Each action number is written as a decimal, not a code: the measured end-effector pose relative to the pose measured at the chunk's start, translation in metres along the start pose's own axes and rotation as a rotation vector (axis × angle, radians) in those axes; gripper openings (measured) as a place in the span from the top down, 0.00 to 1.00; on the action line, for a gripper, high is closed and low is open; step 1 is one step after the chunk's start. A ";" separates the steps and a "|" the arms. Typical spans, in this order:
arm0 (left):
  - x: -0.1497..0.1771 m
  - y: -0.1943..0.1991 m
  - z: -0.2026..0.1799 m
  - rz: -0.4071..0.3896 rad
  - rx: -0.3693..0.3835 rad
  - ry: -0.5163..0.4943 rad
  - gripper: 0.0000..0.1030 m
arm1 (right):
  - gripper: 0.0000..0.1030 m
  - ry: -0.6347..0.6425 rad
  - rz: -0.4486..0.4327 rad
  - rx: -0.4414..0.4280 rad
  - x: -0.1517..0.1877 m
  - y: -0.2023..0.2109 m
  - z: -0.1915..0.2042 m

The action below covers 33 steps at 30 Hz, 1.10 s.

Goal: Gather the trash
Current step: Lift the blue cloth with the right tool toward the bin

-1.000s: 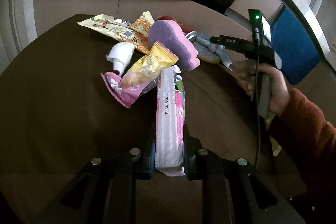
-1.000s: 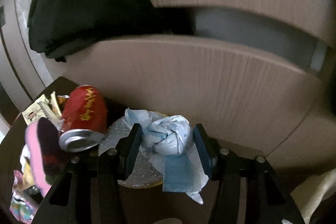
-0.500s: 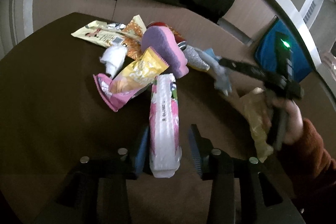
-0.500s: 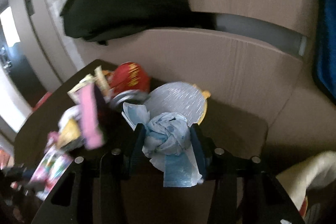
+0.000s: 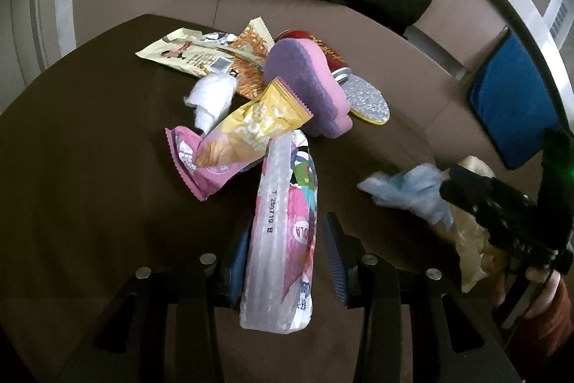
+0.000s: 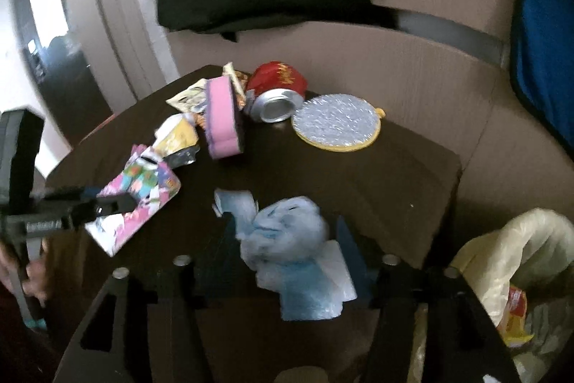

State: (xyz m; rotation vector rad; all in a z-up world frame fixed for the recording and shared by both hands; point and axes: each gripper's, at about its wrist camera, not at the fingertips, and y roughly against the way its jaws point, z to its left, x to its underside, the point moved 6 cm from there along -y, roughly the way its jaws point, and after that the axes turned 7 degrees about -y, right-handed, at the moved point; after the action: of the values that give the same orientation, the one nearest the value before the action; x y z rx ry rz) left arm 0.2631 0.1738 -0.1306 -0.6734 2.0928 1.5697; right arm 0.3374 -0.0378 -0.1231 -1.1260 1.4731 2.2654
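From my left camera, my left gripper (image 5: 285,252) has its jaws apart around the pink wrapper (image 5: 281,232); only the left pad seems to touch it. The wrapper lies on the dark table (image 5: 89,167).

From my right camera, my right gripper (image 6: 287,253) has just been opening. The blue tissue wad (image 6: 287,239) sits loose between the wide jaws, near the trash bag (image 6: 520,257).

Can (image 6: 278,92) left of disc (image 6: 335,124)
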 end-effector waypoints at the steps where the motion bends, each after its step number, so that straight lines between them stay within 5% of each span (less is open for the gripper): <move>1: 0.000 0.000 0.000 0.000 -0.001 0.000 0.61 | 0.39 0.022 -0.010 -0.008 0.002 0.001 0.002; 6: 0.000 0.000 -0.001 0.001 0.006 -0.003 0.61 | 0.34 0.010 -0.021 -0.037 0.004 0.001 -0.003; 18: -0.002 0.005 -0.001 -0.013 -0.008 -0.035 0.61 | 0.33 -0.053 0.151 -0.222 0.041 -0.021 0.022; 24: -0.002 0.004 0.000 -0.009 -0.008 -0.031 0.61 | 0.33 0.116 0.092 -0.076 0.042 -0.019 0.029; 33: 0.003 0.003 0.004 0.000 -0.012 -0.007 0.61 | 0.36 0.272 0.041 -0.055 0.026 -0.014 0.043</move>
State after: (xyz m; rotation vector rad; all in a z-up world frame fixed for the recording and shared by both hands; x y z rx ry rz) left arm 0.2592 0.1785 -0.1307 -0.6715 2.0802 1.5834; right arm 0.3065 -0.0005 -0.1416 -1.4836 1.5487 2.2635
